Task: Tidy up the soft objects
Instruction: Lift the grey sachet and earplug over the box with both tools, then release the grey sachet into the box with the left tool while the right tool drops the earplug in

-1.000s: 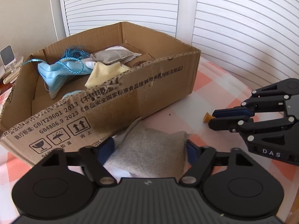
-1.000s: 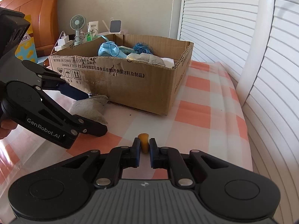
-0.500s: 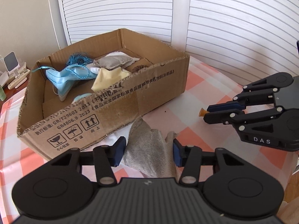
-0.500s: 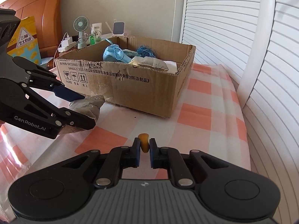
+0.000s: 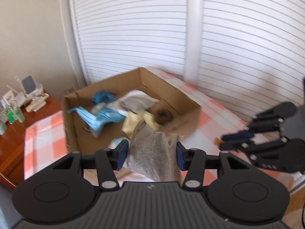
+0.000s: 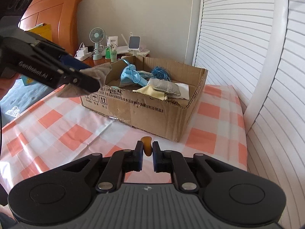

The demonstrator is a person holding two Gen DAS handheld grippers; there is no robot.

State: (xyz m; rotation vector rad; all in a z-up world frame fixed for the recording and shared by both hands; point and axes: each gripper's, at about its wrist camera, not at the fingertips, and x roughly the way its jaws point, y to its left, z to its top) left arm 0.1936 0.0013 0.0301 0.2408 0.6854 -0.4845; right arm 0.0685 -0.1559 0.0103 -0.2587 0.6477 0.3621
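Observation:
My left gripper (image 5: 150,154) is shut on a grey fabric pouch (image 5: 152,158) and holds it in the air above the near-left side of the cardboard box (image 5: 70,118). The pouch (image 6: 95,74) and left gripper (image 6: 83,80) show at left in the right wrist view. The box (image 6: 152,112) holds a blue face mask (image 6: 131,76), blue string (image 6: 160,72), a yellow cloth (image 6: 150,91) and another grey pouch (image 6: 167,87). My right gripper (image 6: 147,150) is shut on a small orange earplug (image 6: 147,145), low over the checked tablecloth, in front of the box.
The table has an orange-and-white checked cloth (image 6: 57,126). White louvred shutters (image 6: 247,57) stand right of and behind the box. A wooden nightstand (image 5: 11,139) with a small fan (image 6: 97,38), bottles and chargers stands beyond the box. A wooden headboard (image 6: 55,17) is at far left.
My left gripper has lifted the grey pouch off the table and raised it to above the box's edge. My right gripper has stayed shut on the earplug, rising slightly.

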